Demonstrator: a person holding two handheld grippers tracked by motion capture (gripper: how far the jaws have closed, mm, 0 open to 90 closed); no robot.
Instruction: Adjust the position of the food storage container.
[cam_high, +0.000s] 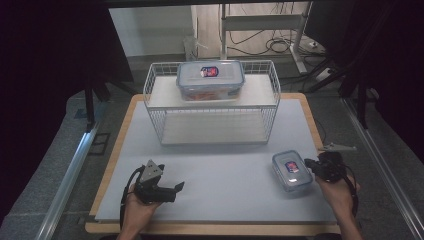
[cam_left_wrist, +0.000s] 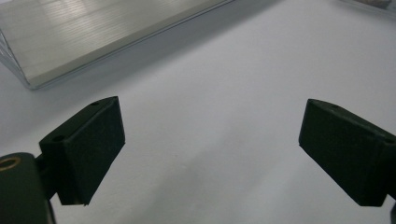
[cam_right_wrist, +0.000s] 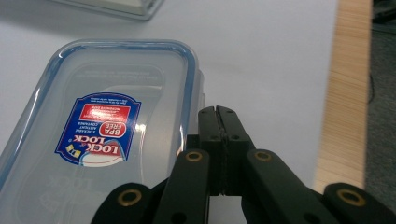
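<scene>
The small box (cam_high: 292, 170), clear plastic with a blue-rimmed lid and a red and blue label, lies flat on the grey mat (cam_high: 220, 175) at the near right of the counter (cam_high: 116, 150), close to the mat's right edge. The right hand-held gripper (cam_high: 308, 163) sits just beside the box's right side with its 2 jaws pressed together and nothing between them; in the right gripper view the joined tips (cam_right_wrist: 219, 116) lie against the lid's edge, though whether they actually touch it is hard to say. The left hand-held gripper (cam_high: 178, 186) rests low over the mat at the near left, well apart from the box, with its 2 jaws spread wide over bare mat. Farther back, in the middle of the mat, stands a white wire rack (cam_high: 212, 107) with 2 shelves. On its upper shelf sits 1 large box (cam_high: 210, 80) of the same kind, lid on.
</scene>
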